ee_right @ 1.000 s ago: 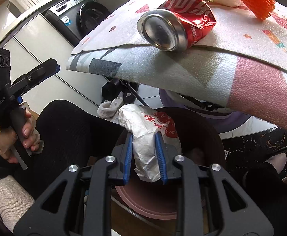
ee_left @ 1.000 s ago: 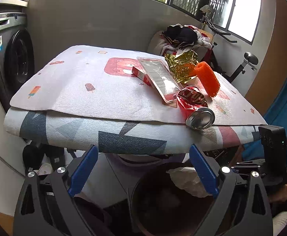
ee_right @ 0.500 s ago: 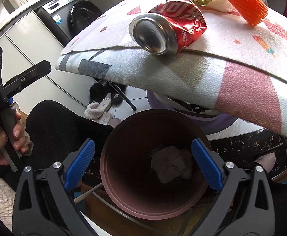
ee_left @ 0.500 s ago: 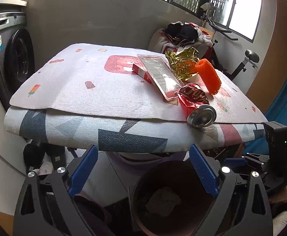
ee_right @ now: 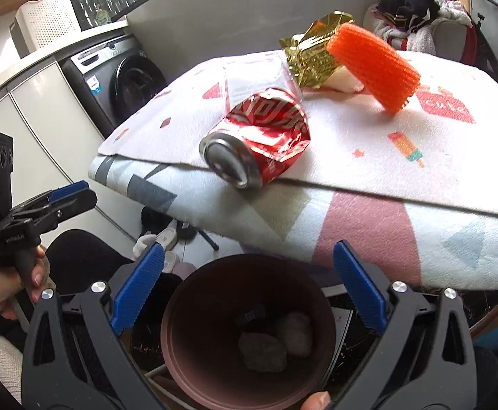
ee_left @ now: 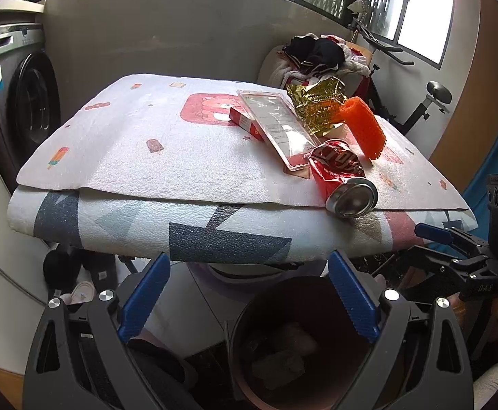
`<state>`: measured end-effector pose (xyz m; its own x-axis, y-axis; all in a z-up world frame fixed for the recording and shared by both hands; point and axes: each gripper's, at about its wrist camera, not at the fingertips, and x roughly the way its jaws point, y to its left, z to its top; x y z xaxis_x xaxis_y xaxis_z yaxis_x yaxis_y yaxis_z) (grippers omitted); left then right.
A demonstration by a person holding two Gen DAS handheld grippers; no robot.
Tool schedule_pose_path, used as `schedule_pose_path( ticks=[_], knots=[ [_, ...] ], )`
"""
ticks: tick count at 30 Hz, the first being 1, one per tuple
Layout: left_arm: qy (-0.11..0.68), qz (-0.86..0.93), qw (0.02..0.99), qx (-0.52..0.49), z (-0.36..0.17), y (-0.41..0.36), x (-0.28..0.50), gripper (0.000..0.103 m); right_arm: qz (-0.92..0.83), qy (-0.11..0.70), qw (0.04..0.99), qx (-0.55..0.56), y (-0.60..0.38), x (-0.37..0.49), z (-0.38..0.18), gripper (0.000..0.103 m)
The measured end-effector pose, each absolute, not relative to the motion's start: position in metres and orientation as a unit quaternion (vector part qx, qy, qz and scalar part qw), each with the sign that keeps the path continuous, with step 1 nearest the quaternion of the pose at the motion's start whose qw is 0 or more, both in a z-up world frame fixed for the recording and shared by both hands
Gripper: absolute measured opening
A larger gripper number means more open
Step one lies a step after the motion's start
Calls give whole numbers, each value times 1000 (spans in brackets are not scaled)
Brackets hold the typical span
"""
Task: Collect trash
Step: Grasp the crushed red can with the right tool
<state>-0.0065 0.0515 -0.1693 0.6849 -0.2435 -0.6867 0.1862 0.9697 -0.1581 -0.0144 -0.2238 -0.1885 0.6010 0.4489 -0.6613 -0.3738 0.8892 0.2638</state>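
A crushed red can (ee_left: pixel 343 179) (ee_right: pixel 261 140) lies at the table's near edge. Behind it lie a clear plastic tray (ee_left: pixel 276 124), a red box (ee_left: pixel 245 123), gold foil (ee_left: pixel 319 104) (ee_right: pixel 312 51) and an orange foam net (ee_left: pixel 363 126) (ee_right: pixel 373 65). A brown bin (ee_left: pixel 249 328) (ee_right: pixel 177 311) stands on the floor below the edge, with crumpled wrappers (ee_right: pixel 276 341) inside. My left gripper (ee_left: pixel 249 302) is open and empty, low before the table. My right gripper (ee_right: pixel 247 288) is open and empty above the bin.
The table is covered by a patterned foam mat (ee_left: pixel 139 157). A washing machine (ee_left: pixel 20 102) stands at the left. A chair piled with clothes (ee_left: pixel 317 56) and an exercise bike (ee_left: pixel 423 102) stand behind the table. My legs are beside the bin.
My right gripper opened and dropped the white wrapper into the bin, then rose and tilted up toward the can. The left gripper barely moved.
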Motion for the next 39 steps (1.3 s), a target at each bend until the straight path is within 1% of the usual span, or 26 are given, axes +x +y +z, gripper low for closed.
schedule_pose_path(
  ticks=[7,16,19,21,22,24,26,27,28,29,30,31,32,34,39],
  knots=[
    [383,-114,916,-39,-172,52,-4,91,197,365,909,-39,-214,19,-175,97],
    [389,-109,913,-51,-175,56,1,91,209,334,913,-106,-185,45,-169,97],
    [392,-108,912,-51,-176,55,2,91,217,336,908,-127,-173,53,-171,96],
    [393,-108,912,-51,-177,54,2,91,227,338,903,-141,-166,58,-175,92],
    [393,-108,912,-50,-177,54,2,91,229,337,901,-150,-163,61,-177,86],
    [393,-108,912,-50,-177,54,2,91,229,334,898,-172,-155,63,-181,82],
    [394,-106,911,-51,-177,55,3,91,242,335,892,-182,-150,64,-184,68],
    [395,-106,911,-52,-178,55,3,91,247,337,890,-181,-148,65,-186,65],
    [395,-105,911,-53,-178,55,3,91,253,338,889,-178,-146,66,-187,59],
    [396,-104,911,-53,-178,55,3,91,260,341,886,-175,-145,67,-187,49],
    [396,-104,911,-54,-179,55,4,91,268,340,885,-171,-143,67,-187,43],
    [396,-104,911,-54,-179,55,4,91,273,337,885,-170,-141,67,-186,32],
    [397,-104,911,-53,-179,55,5,91,274,333,886,-169,-140,65,-185,27],
    [397,-103,910,-53,-179,55,6,91,280,330,888,-156,-142,64,-182,26],
    [400,-102,909,-57,-181,56,8,91,262,312,910,-73,-168,57,-167,25]
  ],
)
